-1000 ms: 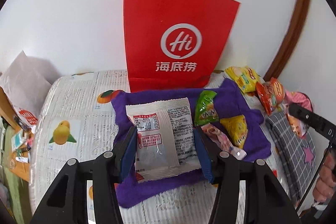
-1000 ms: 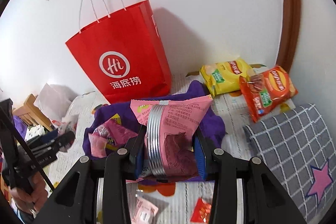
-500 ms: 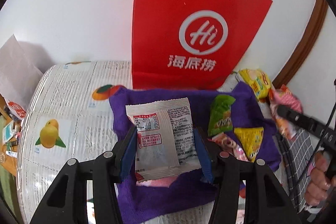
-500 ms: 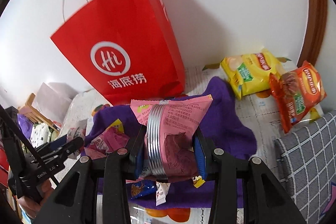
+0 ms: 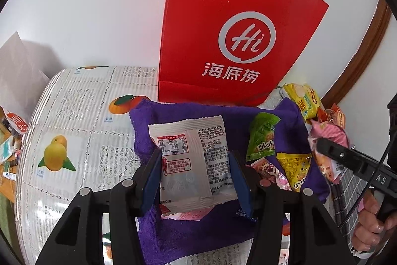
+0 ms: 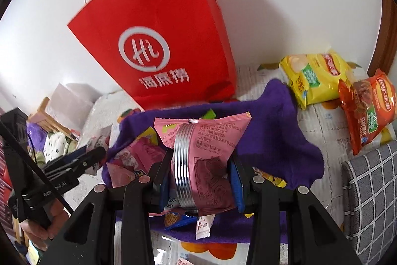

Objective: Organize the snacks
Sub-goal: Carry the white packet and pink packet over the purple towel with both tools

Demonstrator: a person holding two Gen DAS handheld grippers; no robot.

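Observation:
My left gripper (image 5: pixel 196 178) is shut on a white snack packet (image 5: pixel 193 160) and holds it above the purple cloth (image 5: pixel 193 237). My right gripper (image 6: pixel 198 180) is shut on a pink snack packet (image 6: pixel 203 155) above the same cloth (image 6: pixel 273 140). The red paper bag (image 5: pixel 235 36) stands upright against the wall just behind the cloth; it also shows in the right wrist view (image 6: pixel 158 41). Small snacks lie on the cloth: a green packet (image 5: pixel 263 138), a yellow packet (image 5: pixel 295 170) and pink ones (image 6: pixel 139 155).
A yellow chip bag (image 6: pixel 315 76) and an orange chip bag (image 6: pixel 367 111) lie at the right by the wall. A grey checked cushion (image 6: pixel 372 203) is at the front right. The fruit-print tablecloth (image 5: pixel 82 131) covers the table; clutter sits off its left edge.
Both grippers have moved forward and up toward the red bag, each still holding its packet. The bag looms larger in both views.

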